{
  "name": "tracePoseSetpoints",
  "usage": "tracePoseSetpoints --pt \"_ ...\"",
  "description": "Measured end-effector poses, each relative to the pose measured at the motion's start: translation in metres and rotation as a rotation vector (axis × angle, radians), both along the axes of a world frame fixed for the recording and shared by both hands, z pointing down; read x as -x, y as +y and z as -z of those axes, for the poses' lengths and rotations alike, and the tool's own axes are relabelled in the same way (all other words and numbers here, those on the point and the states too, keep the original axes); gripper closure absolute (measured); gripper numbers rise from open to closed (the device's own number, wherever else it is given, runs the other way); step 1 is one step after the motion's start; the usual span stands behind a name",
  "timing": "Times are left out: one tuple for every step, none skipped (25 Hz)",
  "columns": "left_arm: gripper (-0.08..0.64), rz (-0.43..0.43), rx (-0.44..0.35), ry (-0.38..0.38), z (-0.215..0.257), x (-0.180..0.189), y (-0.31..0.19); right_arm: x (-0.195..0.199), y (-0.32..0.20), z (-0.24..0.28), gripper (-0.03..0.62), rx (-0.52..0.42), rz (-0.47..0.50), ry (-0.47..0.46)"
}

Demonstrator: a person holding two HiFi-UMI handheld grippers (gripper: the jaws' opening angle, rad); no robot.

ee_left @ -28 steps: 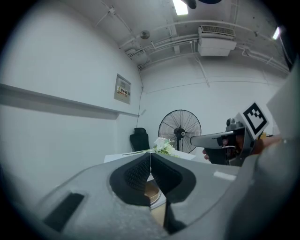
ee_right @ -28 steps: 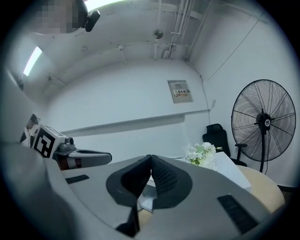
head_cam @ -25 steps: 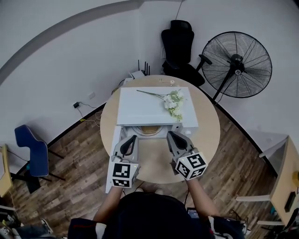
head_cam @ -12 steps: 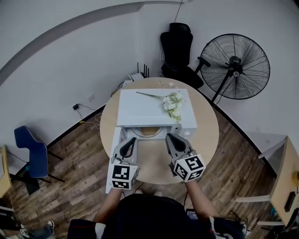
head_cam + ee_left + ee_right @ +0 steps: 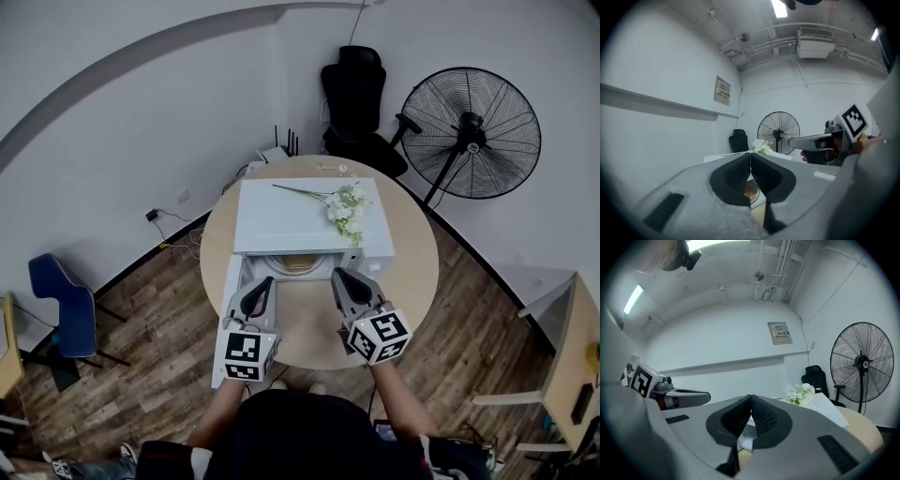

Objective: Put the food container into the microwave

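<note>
Jaws together: left gripper (image 5: 265, 279), right gripper (image 5: 337, 274)

- Office-type workroom, sparsely furnished.
- Centre: round tabletop (image 5: 412, 267) carrying a white microwave (image 5: 281, 225). Wood-plank floor (image 5: 159, 361), plain white walls.
- Taken from the tabletop: black office chair (image 5: 361, 94) at 12 o'clock, large pedestal fan (image 5: 472, 131) at 2, router (image 5: 277, 148) at 11, wall socket (image 5: 152, 212) with trailing cables at 10, blue chair (image 5: 64, 305) at 9.
- Overhead: exposed pipes (image 5: 759, 44), ceiling air-conditioning unit (image 5: 815, 42), strip light (image 5: 779, 8).
- Small panel box (image 5: 780, 333) mounted on the wall.
</note>
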State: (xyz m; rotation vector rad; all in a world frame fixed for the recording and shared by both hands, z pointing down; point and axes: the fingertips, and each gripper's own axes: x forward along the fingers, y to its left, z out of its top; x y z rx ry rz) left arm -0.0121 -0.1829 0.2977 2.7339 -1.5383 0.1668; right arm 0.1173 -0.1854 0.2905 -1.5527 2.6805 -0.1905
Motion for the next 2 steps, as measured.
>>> tracePoseSetpoints --pt "0.541 0.001 -0.001 0.000 0.0001 0.0000 -0.0012 0.0001 -0.0012 -0.0003 0.580 0.001 0.000 -0.003" --pt "0.541 0.003 -0.003 0.000 0.0003 0.0001 -0.0025 0.0002 -0.0025 -0.0006 0.580 0.003 0.000 -0.005"
